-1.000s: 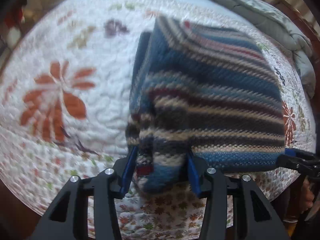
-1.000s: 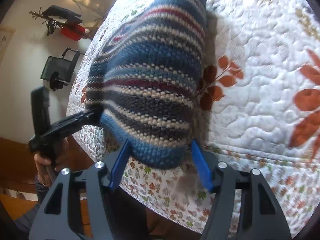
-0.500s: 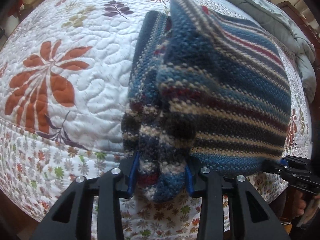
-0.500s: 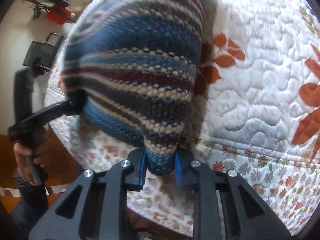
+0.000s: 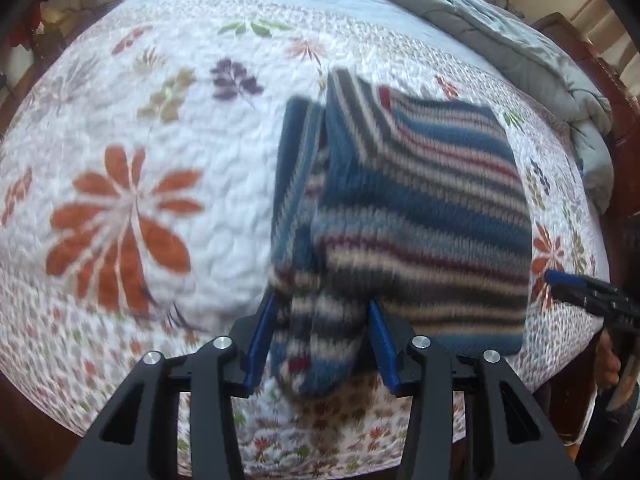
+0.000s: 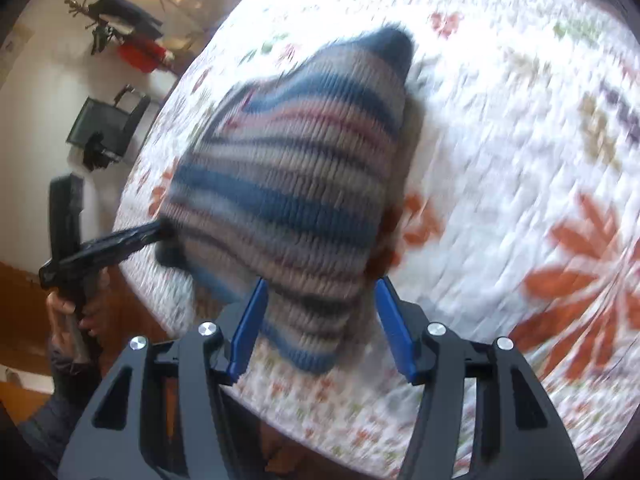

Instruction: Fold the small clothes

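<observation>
On the floral quilt [image 5: 168,184] the folded striped sweater [image 5: 420,216] lies near the edge, its corners between the opening jaws of left gripper [image 5: 320,344] and right gripper [image 6: 320,328]; only the left view shows grey bedding [image 5: 520,52], only the right a wall rack [image 6: 120,32].

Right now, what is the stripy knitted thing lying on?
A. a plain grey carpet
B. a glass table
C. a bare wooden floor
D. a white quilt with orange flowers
D: the striped knit garment lies on a white quilt printed with orange flowers and leaves, which both wrist views show spreading out around it.
</observation>
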Demonstrator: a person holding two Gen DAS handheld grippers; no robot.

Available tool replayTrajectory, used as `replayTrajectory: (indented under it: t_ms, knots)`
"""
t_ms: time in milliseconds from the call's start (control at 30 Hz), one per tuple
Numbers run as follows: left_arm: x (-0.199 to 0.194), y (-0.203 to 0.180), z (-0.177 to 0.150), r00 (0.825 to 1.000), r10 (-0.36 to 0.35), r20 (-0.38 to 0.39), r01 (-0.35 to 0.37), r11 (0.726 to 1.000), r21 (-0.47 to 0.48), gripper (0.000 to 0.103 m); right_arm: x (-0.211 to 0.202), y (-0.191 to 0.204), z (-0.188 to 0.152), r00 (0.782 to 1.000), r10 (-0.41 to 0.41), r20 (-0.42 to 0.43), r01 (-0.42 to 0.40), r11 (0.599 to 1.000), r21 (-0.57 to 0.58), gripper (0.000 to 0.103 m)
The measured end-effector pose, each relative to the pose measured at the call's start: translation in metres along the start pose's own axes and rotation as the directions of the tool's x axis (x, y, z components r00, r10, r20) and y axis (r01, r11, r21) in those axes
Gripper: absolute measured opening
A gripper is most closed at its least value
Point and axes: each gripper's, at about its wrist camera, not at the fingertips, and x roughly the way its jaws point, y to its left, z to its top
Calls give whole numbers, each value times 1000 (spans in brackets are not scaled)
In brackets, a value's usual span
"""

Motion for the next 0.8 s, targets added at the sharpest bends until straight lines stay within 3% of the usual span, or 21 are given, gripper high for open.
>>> replayTrajectory:
  t_ms: [100,267,367,633,667,767,800]
  knots:
    - [-5,1,23,1000,12,-6,-12,999,-32,47,1,-11,26,1000,-26,9,26,999,20,51]
    - [-12,5,60,997,56,59,-52,995,-80,45,26,-26,55,999,-34,-18,35,998,56,49]
    - [6,-8,83,999,20,31,-17,998,-68,45,38,-25,66,1000,-11,-16,12,997,76,49]
    - [63,-29,131,1000,22,-17,-22,1000,-20,47,44,-18,95,1000,-21,-8,21,998,61,49]
    - [70,-33,133,1000,15,-26,-16,1000,-15,46,46,-19,98,1000,-17,-11,17,998,64,49]
    - [80,-32,135,999,-1,-49,0,1000,-24,21,52,-19,105,1000,3,-11,-2,997,74,49]
    - [78,-29,134,999,2,-43,-3,999,-33,18,53,-18,106,1000,9,-9,-8,998,69,49]
